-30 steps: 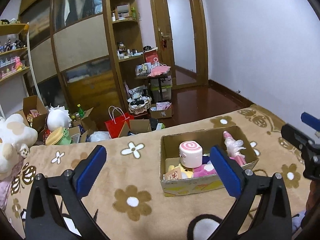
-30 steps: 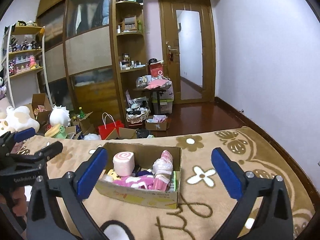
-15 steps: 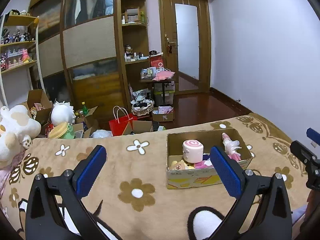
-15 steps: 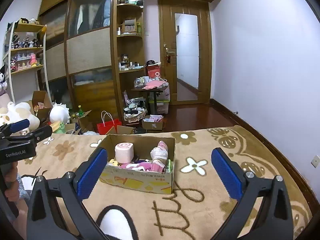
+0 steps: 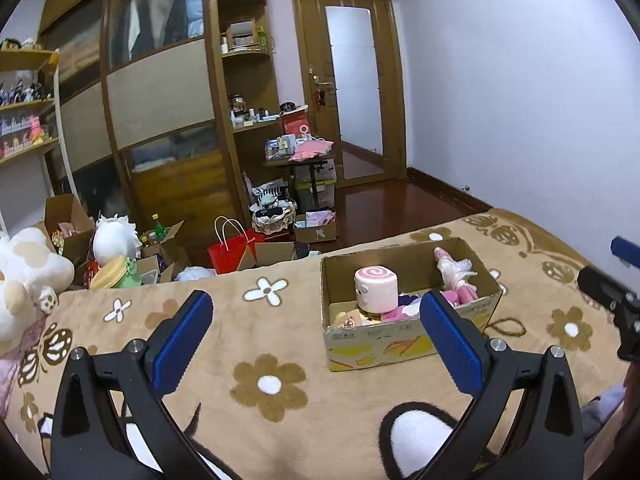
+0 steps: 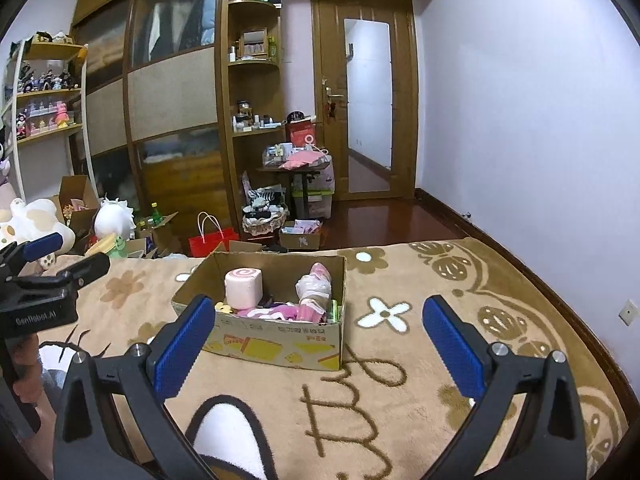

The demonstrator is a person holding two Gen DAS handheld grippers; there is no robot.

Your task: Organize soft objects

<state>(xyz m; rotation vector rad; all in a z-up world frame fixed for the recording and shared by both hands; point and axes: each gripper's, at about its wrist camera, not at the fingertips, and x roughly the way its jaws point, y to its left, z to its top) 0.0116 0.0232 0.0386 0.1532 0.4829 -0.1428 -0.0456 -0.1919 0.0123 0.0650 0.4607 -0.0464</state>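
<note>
Distance is what has changed: both hand-held grippers, left (image 5: 316, 336) and right (image 6: 314, 338), have drawn back from the cardboard box (image 6: 280, 336) on the bed's blanket (image 6: 400, 380), jaws wide and empty. Soft toys (image 6: 243, 287) sit inside, so packing looks largely finished.

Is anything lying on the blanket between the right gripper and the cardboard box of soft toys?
No. In the right wrist view only bare patterned blanket lies between the open right gripper and the cardboard box.
</note>
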